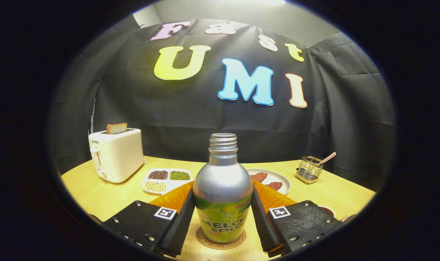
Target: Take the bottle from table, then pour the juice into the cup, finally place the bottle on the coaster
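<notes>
Bottle: the silver aluminium bottle with a green label and open threaded neck [223, 188] stands upright on the round brown cork coaster [221, 240], its base inside the coaster's rim.

Gripper: your gripper [223, 221] straddles the bottle, one finger on each side of the lower body at label height. Both fingers [182, 221] lie against the bottle's sides; you look to be clamped on it, though the actual contact is hard to judge.

Bottle to gripper: the bottle sits squarely between your fingers, its neck and shoulder rising above them and its base below your fingertips.

Coaster: it lies on the pale wooden table [93, 192] directly under the bottle, between your fingers.

Orange piece: a ribbed translucent orange object [171, 199] sits just behind the bottle, showing on both sides of it; you cannot tell what it is.

Behind the bottle, left: a white divided tray of beans [165, 180], and further left a cream toaster [115, 155] with a slice of toast [116, 128] standing in its slot.

Behind the bottle, right: a white plate with reddish-brown pieces [269, 179], touching nothing else that you can see.

Further right of the bottle: a small wire basket [308, 169] holding a striped straw [327, 158], well apart from the bottle.
</notes>
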A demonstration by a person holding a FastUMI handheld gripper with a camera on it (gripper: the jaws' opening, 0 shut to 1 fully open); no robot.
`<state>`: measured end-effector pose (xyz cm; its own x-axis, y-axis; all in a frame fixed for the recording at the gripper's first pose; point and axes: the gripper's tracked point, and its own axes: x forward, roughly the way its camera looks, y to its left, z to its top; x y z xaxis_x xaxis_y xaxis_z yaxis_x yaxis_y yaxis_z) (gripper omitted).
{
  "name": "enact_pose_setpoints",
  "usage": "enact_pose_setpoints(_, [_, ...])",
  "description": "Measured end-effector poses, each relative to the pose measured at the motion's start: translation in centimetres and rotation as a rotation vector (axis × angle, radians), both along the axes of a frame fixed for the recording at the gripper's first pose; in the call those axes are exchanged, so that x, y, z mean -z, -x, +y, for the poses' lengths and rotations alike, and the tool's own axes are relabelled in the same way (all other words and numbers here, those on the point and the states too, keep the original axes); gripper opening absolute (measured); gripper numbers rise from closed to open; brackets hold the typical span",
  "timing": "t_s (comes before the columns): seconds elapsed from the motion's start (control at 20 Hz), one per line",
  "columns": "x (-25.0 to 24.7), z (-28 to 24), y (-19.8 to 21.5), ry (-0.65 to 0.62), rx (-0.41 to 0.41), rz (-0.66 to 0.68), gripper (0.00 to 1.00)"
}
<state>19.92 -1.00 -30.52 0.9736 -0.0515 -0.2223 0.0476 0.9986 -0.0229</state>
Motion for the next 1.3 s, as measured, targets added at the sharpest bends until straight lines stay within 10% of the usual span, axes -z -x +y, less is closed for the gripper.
enact_pose_setpoints(0.9, [0.8,-0.2,0.4,-0.122,0.001,-0.065,0.79])
enact_pose_setpoints(1.3, [-6.0,-0.9,3.3,-0.164,-0.030,-0.111,0.98])
